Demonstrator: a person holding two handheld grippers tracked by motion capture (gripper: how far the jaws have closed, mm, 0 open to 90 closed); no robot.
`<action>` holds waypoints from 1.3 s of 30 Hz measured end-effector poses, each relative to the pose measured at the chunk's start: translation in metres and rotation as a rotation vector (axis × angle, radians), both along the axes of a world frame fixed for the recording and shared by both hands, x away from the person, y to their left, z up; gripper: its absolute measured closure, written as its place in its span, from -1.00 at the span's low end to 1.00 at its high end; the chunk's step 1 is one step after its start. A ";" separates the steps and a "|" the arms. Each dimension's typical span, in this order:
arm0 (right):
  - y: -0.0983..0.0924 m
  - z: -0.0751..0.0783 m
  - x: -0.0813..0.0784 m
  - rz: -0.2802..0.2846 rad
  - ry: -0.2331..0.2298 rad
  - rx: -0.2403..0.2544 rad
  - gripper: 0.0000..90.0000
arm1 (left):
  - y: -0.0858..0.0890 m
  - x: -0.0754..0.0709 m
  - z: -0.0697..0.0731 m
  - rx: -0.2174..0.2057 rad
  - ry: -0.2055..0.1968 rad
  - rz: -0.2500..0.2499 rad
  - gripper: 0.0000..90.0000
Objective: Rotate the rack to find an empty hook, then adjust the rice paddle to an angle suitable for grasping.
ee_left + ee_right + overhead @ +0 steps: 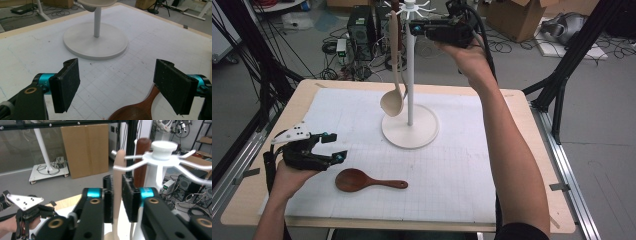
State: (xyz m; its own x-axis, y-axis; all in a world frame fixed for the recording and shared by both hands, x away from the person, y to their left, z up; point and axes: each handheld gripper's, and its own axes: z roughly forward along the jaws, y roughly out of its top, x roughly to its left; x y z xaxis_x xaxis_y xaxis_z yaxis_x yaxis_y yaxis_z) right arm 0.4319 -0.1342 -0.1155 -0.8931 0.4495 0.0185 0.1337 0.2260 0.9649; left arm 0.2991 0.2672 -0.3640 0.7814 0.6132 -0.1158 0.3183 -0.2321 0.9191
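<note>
A white utensil stand [410, 131] is seen at the centre of the high view on a gridded mat [462, 165]. A pale ladle [395, 95] hangs from an upper peg; its handle sits between the right gripper [117, 202] pads, which have just eased apart. Release should be finished slowly and squarely. At lower left, the left gripper [120, 87] is held spread beside a dark wooden spoon [362, 181].

Two spoons hung [393, 97], one lying [368, 181], one rack [410, 131]

High view looks down on the table [512, 165]; gripper views sit close, probably sharing the white stand [96, 22].
</note>
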 end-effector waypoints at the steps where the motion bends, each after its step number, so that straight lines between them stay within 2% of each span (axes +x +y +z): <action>1: -0.001 -0.002 -0.002 0.001 -0.002 0.000 0.61 | 0.000 0.000 0.000 0.000 0.000 0.000 -0.52; 7: -0.008 -0.016 -0.014 0.012 0.015 -0.004 0.17 | -0.002 0.000 0.000 0.003 -0.001 -0.007 -0.52; 11: -0.014 -0.029 -0.023 0.021 0.011 -0.036 0.06 | -0.004 0.000 0.000 0.005 -0.002 -0.013 -0.52; 17: -0.021 -0.050 -0.035 0.029 0.048 -0.048 -0.14 | -0.005 -0.001 -0.001 0.006 0.002 -0.019 -0.52; 26: -0.029 -0.091 -0.055 0.039 0.099 -0.070 -0.36 | -0.008 -0.001 -0.002 0.009 0.004 -0.042 -0.49; 35: -0.038 -0.124 -0.071 0.027 0.138 -0.079 -0.41 | -0.013 -0.002 -0.004 0.015 0.003 -0.062 -0.43; 39: -0.036 -0.139 -0.080 0.050 0.164 -0.082 -0.42 | -0.016 -0.002 -0.004 0.020 0.001 -0.072 -0.40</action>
